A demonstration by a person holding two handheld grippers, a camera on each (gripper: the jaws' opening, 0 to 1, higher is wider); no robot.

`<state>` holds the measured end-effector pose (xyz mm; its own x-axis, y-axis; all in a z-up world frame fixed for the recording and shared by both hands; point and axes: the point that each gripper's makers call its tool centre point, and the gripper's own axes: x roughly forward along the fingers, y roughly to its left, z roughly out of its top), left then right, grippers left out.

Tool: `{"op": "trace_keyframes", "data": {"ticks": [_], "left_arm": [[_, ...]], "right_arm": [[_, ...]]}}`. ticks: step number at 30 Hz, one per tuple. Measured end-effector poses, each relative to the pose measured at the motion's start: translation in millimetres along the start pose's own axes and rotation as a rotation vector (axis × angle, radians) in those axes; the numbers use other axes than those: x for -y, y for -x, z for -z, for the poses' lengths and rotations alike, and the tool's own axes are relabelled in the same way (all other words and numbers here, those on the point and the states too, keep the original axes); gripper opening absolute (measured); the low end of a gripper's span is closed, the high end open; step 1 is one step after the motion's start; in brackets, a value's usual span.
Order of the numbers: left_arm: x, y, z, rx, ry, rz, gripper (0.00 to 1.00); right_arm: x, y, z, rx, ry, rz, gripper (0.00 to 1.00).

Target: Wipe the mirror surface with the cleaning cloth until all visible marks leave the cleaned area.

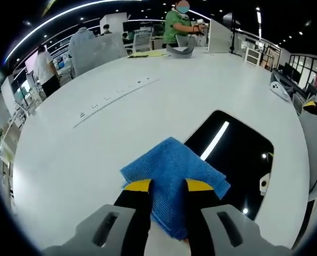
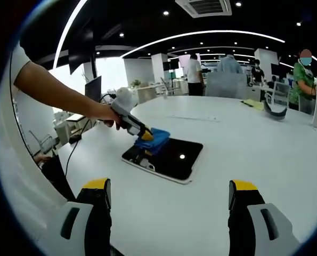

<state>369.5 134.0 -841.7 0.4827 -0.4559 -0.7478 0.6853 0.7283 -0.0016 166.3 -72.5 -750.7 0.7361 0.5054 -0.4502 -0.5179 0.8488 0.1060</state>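
Note:
A blue cleaning cloth [image 1: 171,176] lies half on the white table and half over the near-left edge of a dark rectangular mirror [image 1: 238,154]. My left gripper [image 1: 168,186] is shut on the cloth, its yellow-tipped fingers [image 1: 138,185] pinching the fabric. In the right gripper view the mirror [image 2: 174,157] lies flat on the table with the cloth [image 2: 154,138] at its far left corner, where a person's hand holds the left gripper [image 2: 146,136]. My right gripper [image 2: 169,194] hovers open well short of the mirror, with nothing between its fingers.
The large white table [image 1: 121,106] has power sockets set in a strip [image 1: 115,96]. A grey object [image 1: 180,50] sits at the far edge. Several people stand beyond, among desks and chairs. A white device [image 1: 279,89] lies right of the mirror.

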Motion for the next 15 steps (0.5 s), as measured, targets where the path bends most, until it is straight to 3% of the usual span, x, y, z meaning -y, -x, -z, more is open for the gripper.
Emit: {"op": "trace_keyframes", "data": {"ticks": [15], "left_arm": [[-1.7, 3.4, 3.2, 0.015, 0.071, -0.062, 0.22]], "right_arm": [[-1.7, -0.1, -1.0, 0.003, 0.008, -0.013, 0.91]]}}
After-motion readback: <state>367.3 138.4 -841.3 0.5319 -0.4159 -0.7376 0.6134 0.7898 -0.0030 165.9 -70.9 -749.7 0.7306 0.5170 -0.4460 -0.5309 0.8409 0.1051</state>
